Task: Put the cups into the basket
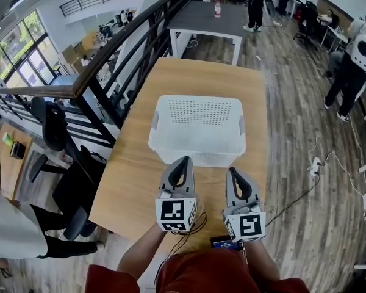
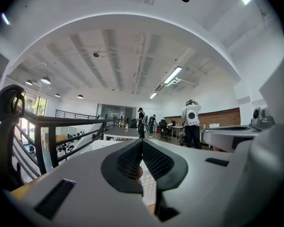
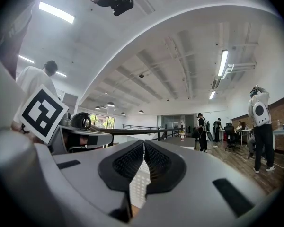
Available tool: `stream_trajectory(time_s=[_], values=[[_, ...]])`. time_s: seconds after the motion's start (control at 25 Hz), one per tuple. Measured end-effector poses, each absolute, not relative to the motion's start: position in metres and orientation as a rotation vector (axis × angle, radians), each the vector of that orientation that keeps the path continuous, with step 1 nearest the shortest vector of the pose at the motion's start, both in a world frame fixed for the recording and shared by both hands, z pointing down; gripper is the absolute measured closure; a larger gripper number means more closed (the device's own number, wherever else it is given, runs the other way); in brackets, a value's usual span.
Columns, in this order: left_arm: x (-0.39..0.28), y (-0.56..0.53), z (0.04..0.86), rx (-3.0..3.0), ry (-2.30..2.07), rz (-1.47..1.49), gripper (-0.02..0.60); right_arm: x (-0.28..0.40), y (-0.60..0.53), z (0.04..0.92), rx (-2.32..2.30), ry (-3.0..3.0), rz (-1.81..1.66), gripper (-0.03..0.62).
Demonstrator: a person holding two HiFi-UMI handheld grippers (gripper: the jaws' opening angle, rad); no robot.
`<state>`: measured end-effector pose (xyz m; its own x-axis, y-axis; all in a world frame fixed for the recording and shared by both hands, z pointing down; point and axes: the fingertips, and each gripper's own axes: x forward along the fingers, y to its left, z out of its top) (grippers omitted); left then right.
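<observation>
Head view. Wooden bench [image 1: 134, 182], long side running away from the person. White plastic basket [image 1: 195, 150] sits on it near the middle, long side across, with a dotted perforated floor and a handle slot at each end.

Left tongs [image 1: 183, 160]: held level and pointing at the basket's near wall, tips just short of it. Right tongs [image 1: 232, 170]: alongside, also level, tips a little further back from the basket. The two are near each other but apart. A marker cube [image 1: 175, 213] sits at the rear of the left one and a second marker cube [image 1: 249, 225] at the rear of the right.

Left gripper view: the black pads are pressed together at the tips and pinch nothing. The white perforated basket wall shows through the narrow gap lower down.

Right gripper view: the same, pads pressed together at the tips with nothing between them. The basket's white grid shows below, and the left tongs' marker cube sits at the picture's left edge.

Surroundings:
- A dark metal railing [image 1: 110, 66] runs along the bench's left side.
- A black office chair [image 1: 55, 127] stands beyond the railing.
- A grey table [image 1: 204, 18] stands past the far end of the bench, with a bottle [image 1: 218, 8] on it.
- People stand on the wood floor at right [image 1: 348, 72].
- A small dark device [image 1: 227, 243] lies at the near bench edge between the person's forearms.
</observation>
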<state>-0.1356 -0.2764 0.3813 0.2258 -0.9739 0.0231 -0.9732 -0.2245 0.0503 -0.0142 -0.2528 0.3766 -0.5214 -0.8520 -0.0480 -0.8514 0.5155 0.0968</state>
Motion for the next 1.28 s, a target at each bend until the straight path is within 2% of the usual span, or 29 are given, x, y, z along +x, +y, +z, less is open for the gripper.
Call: stream_trajectory(time_s=[1.28], values=[[-0.152,-0.212,0.399,2.328,-2.092,0.005,0.574,-0.010,-0.240,0.383,1.533,-2.757,-0.131,0.583]])
